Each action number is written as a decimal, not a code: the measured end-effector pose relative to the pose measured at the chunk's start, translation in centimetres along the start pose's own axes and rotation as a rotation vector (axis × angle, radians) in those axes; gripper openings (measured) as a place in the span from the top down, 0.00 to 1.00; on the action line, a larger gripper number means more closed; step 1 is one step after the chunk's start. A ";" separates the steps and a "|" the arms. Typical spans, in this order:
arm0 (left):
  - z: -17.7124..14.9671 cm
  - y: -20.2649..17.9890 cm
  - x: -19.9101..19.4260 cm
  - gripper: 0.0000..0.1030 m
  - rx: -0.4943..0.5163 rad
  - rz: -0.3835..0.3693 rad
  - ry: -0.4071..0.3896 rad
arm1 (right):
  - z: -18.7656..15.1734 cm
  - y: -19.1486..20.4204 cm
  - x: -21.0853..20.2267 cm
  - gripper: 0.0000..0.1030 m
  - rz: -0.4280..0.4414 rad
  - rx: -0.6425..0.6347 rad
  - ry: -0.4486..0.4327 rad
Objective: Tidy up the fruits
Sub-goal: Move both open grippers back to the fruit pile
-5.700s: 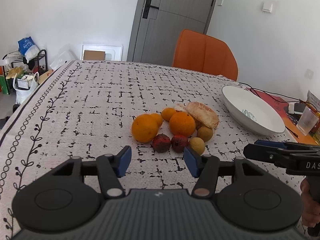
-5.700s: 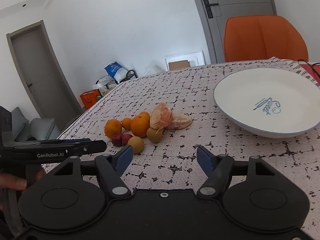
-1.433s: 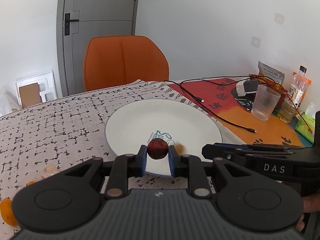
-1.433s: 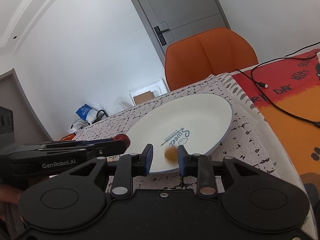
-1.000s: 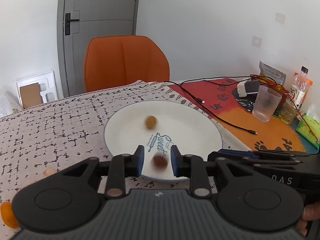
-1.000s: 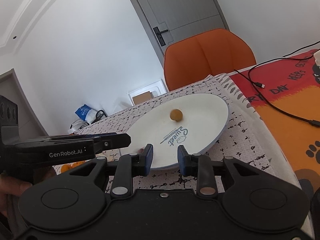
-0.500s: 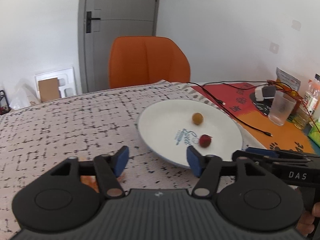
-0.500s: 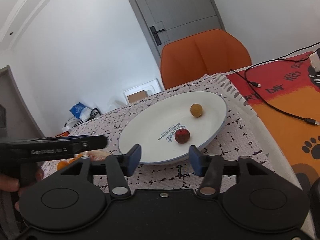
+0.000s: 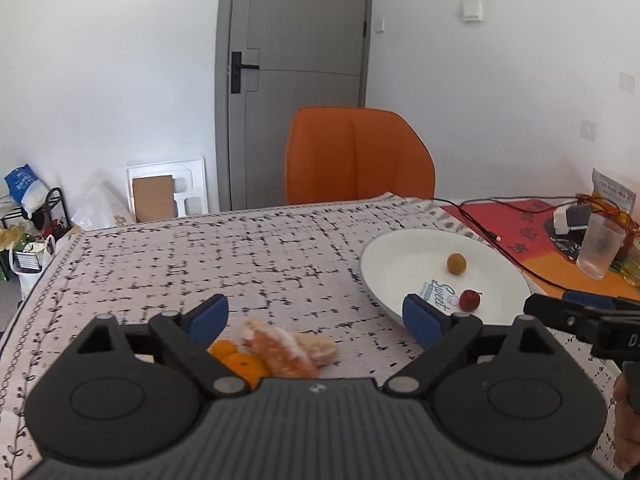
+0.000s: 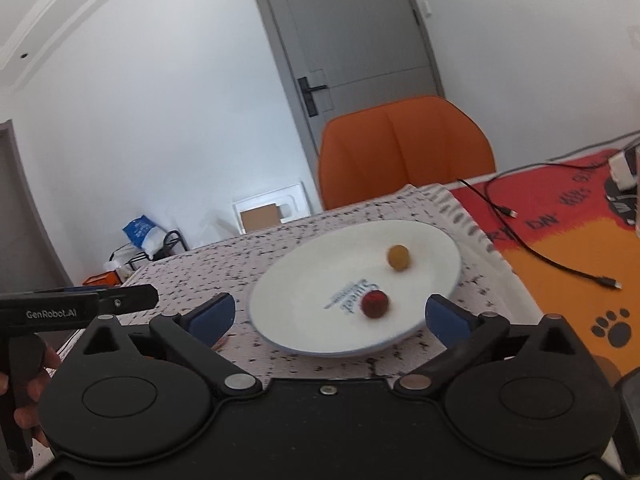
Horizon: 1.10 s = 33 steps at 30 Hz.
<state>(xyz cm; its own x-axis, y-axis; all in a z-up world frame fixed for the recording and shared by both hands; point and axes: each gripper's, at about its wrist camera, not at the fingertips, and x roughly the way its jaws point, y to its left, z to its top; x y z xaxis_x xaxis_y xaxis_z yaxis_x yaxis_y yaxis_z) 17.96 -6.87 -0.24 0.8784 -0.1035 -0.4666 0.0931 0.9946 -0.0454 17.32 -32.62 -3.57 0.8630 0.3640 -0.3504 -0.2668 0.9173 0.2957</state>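
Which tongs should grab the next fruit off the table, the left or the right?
Probably the left. The left tongs are opening, empty, with the peeled orange and small oranges just ahead. The right tongs, also empty and opening, face the plate.

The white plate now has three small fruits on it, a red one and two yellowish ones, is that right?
Not quite. The white plate holds two small fruits: one red fruit and one yellowish fruit. The right wrist view shows the whole plate, with only those two lying apart on it. The other fruit is on the tablecloth, off the plate.
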 end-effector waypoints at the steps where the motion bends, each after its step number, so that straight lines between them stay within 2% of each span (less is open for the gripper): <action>1: 0.0 0.3 -0.3 0.08 -0.006 0.004 -0.004 | 0.0 0.4 0.1 0.00 0.002 -0.010 0.004; 11: -0.3 3.5 -2.2 0.05 -0.054 0.046 -0.012 | 0.0 3.2 1.0 0.00 0.064 -0.062 0.037; 22: -1.2 6.3 -3.6 0.05 -0.106 0.054 -0.018 | -0.3 5.2 2.3 0.00 0.085 -0.065 0.075; 33: -3.1 8.1 -3.6 0.05 -0.131 0.041 0.031 | -0.9 7.3 3.2 0.00 0.147 -0.107 0.109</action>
<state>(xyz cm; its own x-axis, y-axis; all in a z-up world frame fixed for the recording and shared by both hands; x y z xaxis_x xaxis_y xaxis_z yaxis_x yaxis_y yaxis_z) 14.06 1.52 -1.68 0.8651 -0.0642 -0.4976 -0.0070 0.9901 -0.1399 17.80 -24.61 -3.30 0.7615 0.5048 -0.4065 -0.4353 0.8630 0.2562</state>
